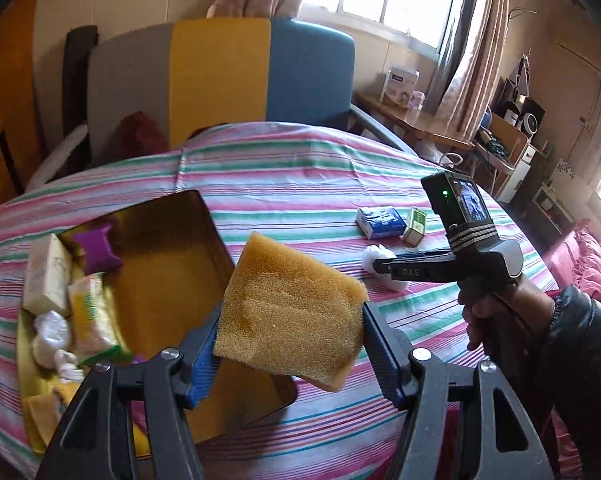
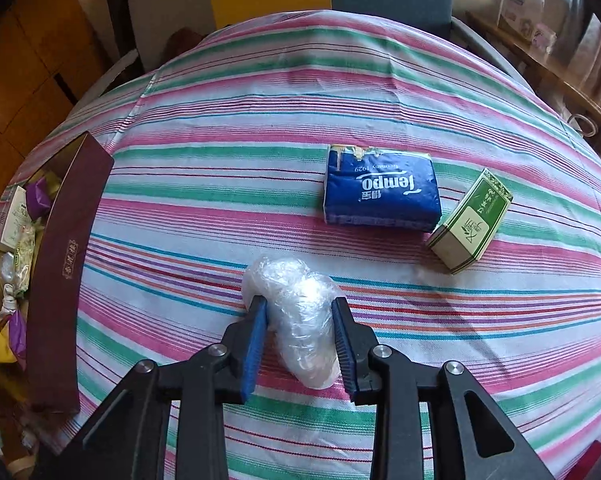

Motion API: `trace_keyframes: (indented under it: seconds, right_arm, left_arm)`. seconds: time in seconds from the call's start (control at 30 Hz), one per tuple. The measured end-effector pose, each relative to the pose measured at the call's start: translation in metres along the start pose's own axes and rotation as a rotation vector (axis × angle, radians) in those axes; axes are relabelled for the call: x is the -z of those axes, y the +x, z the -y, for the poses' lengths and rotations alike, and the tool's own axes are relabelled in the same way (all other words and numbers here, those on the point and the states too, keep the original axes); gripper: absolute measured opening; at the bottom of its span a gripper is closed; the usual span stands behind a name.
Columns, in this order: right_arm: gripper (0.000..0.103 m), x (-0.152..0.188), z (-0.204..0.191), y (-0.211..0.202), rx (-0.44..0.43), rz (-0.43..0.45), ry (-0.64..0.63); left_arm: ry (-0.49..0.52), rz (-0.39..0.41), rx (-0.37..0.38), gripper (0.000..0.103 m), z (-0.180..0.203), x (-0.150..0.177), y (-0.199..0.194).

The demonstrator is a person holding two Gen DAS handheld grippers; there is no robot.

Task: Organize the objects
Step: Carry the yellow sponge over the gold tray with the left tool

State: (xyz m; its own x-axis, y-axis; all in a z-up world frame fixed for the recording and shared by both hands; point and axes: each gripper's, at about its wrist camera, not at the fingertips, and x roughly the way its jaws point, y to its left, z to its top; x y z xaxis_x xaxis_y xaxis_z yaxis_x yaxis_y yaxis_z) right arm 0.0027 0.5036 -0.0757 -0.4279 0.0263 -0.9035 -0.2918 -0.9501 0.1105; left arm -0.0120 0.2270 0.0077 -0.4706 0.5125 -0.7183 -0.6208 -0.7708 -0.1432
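My left gripper (image 1: pixel 292 312) is shut on a yellow sponge (image 1: pixel 296 276) and holds it in the air over the near right corner of a gold-lined tin box (image 1: pixel 168 240). The box contains a purple packet (image 1: pixel 96 248), a white carton (image 1: pixel 46 276), a yellow-green pack (image 1: pixel 88 312) and small white bundles. My right gripper (image 2: pixel 299 306) is shut on a clear plastic-wrapped bundle (image 2: pixel 304 332) that rests on the striped cloth. A blue tissue pack (image 2: pixel 380 196) and a small green box (image 2: pixel 472 220) lie beyond it. The tin's maroon wall (image 2: pixel 60 264) shows at the left.
The round table wears a pink, green and white striped cloth (image 2: pixel 260 120). A chair with a grey, yellow and blue back (image 1: pixel 220 72) stands behind it. A wooden side table (image 1: pixel 420 120) with boxes is at the back right. A person's hand (image 1: pixel 488 320) grips the right tool.
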Motion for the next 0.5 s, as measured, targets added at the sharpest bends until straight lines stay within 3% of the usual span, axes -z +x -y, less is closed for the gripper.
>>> trace_keyframes:
  seconds: [0.33,0.5]
  right_arm:
    - [0.036,0.001,0.002,0.009,-0.028,-0.031,0.029]
    - [0.036,0.005,-0.005,0.015,0.031,-0.054,-0.015]
  left_arm:
    - [-0.048,0.011,-0.027,0.066,-0.028,0.017,-0.021]
    - [-0.084,-0.009,-0.033,0.066,-0.039,0.027,-0.02]
